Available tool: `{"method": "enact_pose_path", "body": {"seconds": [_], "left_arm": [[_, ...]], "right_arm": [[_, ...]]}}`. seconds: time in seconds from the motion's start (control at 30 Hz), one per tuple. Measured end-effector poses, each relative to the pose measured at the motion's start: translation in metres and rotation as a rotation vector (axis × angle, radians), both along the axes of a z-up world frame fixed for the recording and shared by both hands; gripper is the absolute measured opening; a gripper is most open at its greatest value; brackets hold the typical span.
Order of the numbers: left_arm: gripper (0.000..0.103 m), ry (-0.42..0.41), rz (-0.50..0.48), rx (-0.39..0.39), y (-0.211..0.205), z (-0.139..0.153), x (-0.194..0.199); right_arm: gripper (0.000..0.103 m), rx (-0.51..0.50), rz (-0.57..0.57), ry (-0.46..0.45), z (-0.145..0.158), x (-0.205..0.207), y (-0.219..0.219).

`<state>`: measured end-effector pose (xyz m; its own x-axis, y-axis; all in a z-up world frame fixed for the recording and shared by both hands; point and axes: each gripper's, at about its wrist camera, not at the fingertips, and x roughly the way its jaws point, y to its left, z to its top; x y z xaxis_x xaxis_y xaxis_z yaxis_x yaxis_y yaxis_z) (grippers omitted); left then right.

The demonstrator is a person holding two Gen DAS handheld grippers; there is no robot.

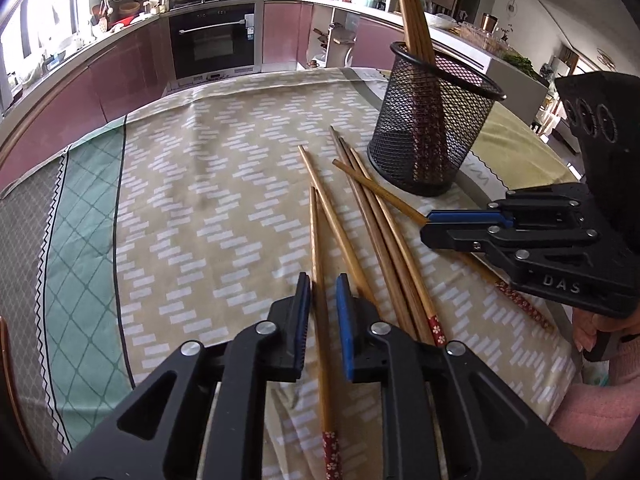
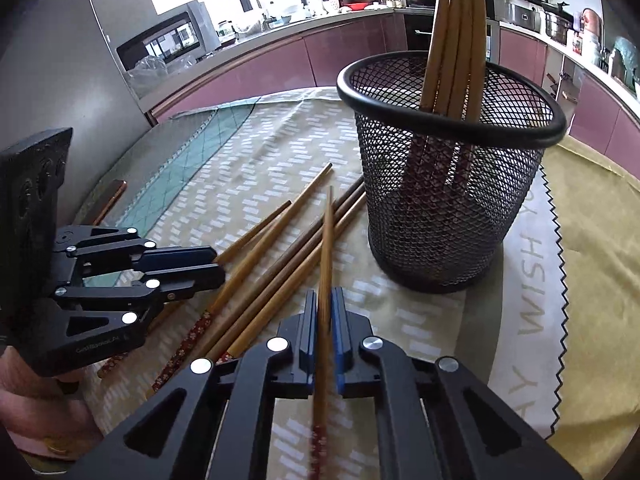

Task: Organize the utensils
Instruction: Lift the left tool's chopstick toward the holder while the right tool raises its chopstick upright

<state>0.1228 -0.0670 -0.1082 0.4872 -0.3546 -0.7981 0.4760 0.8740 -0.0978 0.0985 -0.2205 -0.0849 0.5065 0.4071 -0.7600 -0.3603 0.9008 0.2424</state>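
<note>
Our right gripper has its blue pads pressed against a single bamboo chopstick, which runs straight forward along the fingers, plain tip ahead and red floral end trailing back under the gripper body. From the left wrist view the same gripper comes in from the right with its fingers drawn together over that stick.

Our left gripper stands at a narrow gap, astride another chopstick that lies on the tablecloth. We see a sliver of space on each side, so we judge it not yet gripped.

Between the two tools lies the loose pile of chopsticks, fanned out with their tips toward the black mesh holder. That holder stands upright on the cloth and already has several chopsticks leaning in it, decorated ends down.

What the coming move turns on is this: the holder sits ahead and to the right of our right gripper, near it, and farther from our left. The held stick's long axis lies almost level and points just past the holder's left side. We judge that we must lift it, tip it toward upright and swing it right over the rim before letting go; the sticks inside crowd the far side of the opening.
</note>
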Motion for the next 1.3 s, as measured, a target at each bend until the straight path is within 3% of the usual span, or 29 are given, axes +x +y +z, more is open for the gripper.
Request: {"method": "enact_pose_path", "body": {"seconds": [0.23,0.7,0.9,1.3], "left_arm": [[0.008,-0.016,0.022,-0.007,0.003,0.011,-0.001],[0.008,-0.154,-0.059,-0.228,0.022,0.104,-0.024],[0.008,-0.219,-0.076,-0.299,0.025,0.139,-0.029],[0.008,-0.289,-0.060,-0.419,0.002,0.186,0.002]], "right_arm": [[0.006,0.059,0.025,-0.061,0.023,-0.017,-0.010],[0.006,0.230,-0.002,-0.220,0.088,-0.038,-0.058],[0.006,0.243,-0.014,-0.289,0.112,-0.035,-0.071],[0.006,0.221,-0.047,-0.427,0.161,-0.014,-0.091]]}}
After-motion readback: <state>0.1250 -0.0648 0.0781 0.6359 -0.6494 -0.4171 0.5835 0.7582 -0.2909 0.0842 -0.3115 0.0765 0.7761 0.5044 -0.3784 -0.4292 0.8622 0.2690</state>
